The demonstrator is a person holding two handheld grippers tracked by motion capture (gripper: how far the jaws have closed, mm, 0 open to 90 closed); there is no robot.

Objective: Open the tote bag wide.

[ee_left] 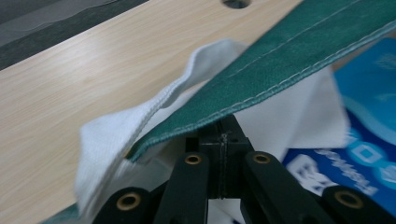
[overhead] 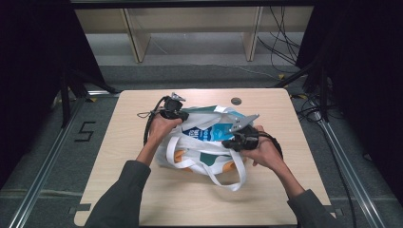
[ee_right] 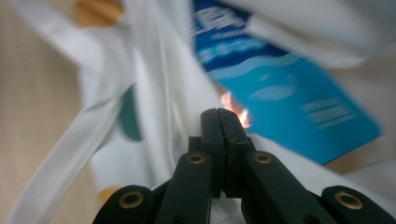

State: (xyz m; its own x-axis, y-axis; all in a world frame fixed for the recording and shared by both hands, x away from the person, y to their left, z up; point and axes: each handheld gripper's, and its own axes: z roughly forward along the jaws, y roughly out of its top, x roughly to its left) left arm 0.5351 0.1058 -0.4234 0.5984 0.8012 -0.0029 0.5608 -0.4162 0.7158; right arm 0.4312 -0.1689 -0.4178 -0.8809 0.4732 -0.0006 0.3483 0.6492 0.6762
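Note:
A white and green tote bag [overhead: 204, 154] lies on the wooden table [overhead: 142, 199], its mouth spread wide. Inside it is a blue printed package [overhead: 209, 132]. My left gripper [overhead: 177, 114] is at the bag's far left rim. In the left gripper view it [ee_left: 224, 128] is shut with the green hem [ee_left: 289, 60] pinched at its tips, and white cloth [ee_left: 121, 126] is bunched beside it. My right gripper [overhead: 233, 141] is at the near right rim. In the blurred right gripper view it [ee_right: 219, 114] is shut against white cloth [ee_right: 168, 93], with the blue package [ee_right: 289, 107] just beyond.
A white strap loop [overhead: 228, 183] trails from the bag toward the table's front edge. Something orange [overhead: 183, 156] shows low in the bag. A round hole [overhead: 236, 100] sits near the table's far edge. Wooden frames and cables stand on the floor behind.

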